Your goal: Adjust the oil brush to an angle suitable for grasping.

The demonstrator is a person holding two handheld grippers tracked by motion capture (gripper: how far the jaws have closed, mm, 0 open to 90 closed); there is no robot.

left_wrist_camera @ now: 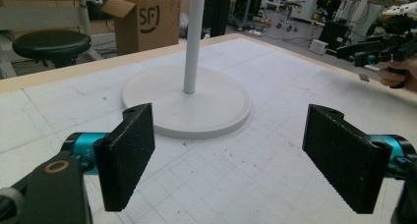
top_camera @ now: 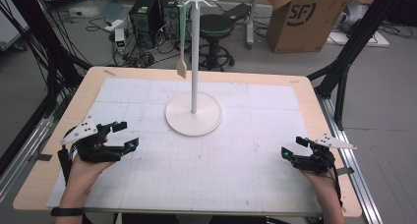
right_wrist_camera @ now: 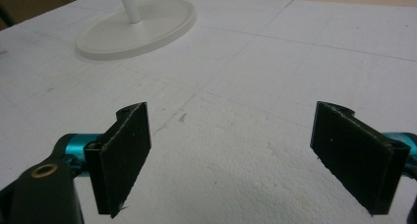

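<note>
A white stand rises from a round base at the middle back of the table; its base shows ahead in the left gripper view and at the upper left in the right gripper view. A spatula with a green handle and a beige blade hangs from a hook at the stand's top. My left gripper sits low over the mat at the left, open and with nothing between its pads. My right gripper rests at the right, also open, pads wide apart over bare mat.
A white gridded mat covers the wooden table. Behind the table stand a black stool, a cardboard box and computer gear with cables. Black frame legs flank the table. The right gripper shows far off in the left gripper view.
</note>
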